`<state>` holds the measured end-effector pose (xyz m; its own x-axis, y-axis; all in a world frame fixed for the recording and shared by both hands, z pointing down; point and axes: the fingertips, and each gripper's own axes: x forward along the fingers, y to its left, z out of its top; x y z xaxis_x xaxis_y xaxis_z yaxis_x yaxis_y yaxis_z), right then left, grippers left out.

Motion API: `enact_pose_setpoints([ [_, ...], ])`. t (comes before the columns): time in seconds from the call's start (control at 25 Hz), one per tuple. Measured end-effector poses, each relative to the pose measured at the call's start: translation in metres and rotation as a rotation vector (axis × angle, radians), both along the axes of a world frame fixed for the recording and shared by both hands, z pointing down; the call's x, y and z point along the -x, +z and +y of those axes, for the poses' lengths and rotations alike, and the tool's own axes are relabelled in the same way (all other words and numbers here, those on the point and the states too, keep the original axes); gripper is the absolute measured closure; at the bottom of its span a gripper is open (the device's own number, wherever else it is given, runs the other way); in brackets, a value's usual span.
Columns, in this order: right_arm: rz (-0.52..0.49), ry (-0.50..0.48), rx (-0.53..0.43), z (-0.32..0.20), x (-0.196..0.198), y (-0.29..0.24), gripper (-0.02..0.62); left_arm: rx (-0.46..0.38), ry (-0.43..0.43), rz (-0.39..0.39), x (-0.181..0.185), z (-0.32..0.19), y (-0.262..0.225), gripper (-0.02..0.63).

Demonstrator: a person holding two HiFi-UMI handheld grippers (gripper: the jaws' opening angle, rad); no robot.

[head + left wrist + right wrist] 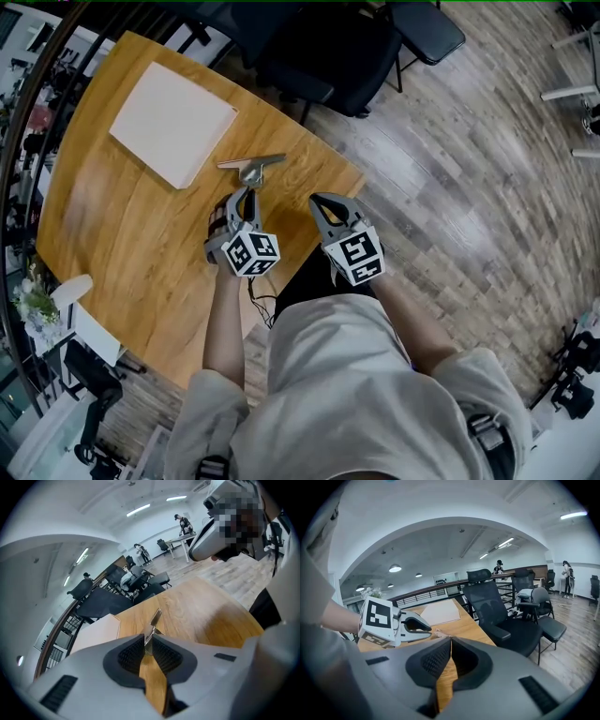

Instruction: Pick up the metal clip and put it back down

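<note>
The metal clip [251,166] is at the near right part of the wooden table [122,234]. My left gripper [249,188] is shut on it. In the left gripper view the clip [153,622] is pinched at its lower end between the ribbed pads [131,654], and its flat handle sticks up and away, tilted. Whether the clip is off the tabletop I cannot tell. My right gripper [321,200] hovers just right of the left one, over the table's edge. It is shut with nothing between its fingers [451,641]. The left gripper [426,629] also shows in the right gripper view.
A white flat pad [173,122] lies on the far part of the table. Black office chairs [328,52] stand beyond the table's right edge on the wood floor. A small plant [33,300] and a railing are at the left side.
</note>
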<state>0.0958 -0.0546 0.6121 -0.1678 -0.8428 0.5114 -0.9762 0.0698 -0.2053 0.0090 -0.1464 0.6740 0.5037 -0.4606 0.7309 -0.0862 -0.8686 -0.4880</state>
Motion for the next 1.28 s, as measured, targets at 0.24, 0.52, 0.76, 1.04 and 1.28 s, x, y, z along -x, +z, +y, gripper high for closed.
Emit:
enact_pose_setpoints([
  [0.24, 0.009, 0.022, 0.006, -0.003, 0.007, 0.002, 0.569, -0.039, 0.087, -0.088, 0.001, -0.011, 0.018, 0.567],
  [0.52, 0.018, 0.049, 0.024, -0.002, 0.005, 0.005, 0.569, -0.1, 0.193, -0.162, -0.011, -0.016, 0.03, 0.502],
  [0.76, 0.021, 0.036, 0.037, 0.0, 0.012, 0.003, 0.569, -0.128, 0.216, -0.206, -0.015, -0.02, 0.039, 0.499],
  [1.04, 0.03, 0.026, 0.048, 0.004, 0.012, 0.004, 0.569, -0.186, 0.26, -0.273, -0.019, -0.023, 0.042, 0.504],
  [1.28, 0.041, 0.001, 0.057, 0.008, 0.011, 0.003, 0.569, -0.238, 0.271, -0.283, -0.023, -0.022, 0.032, 0.565],
])
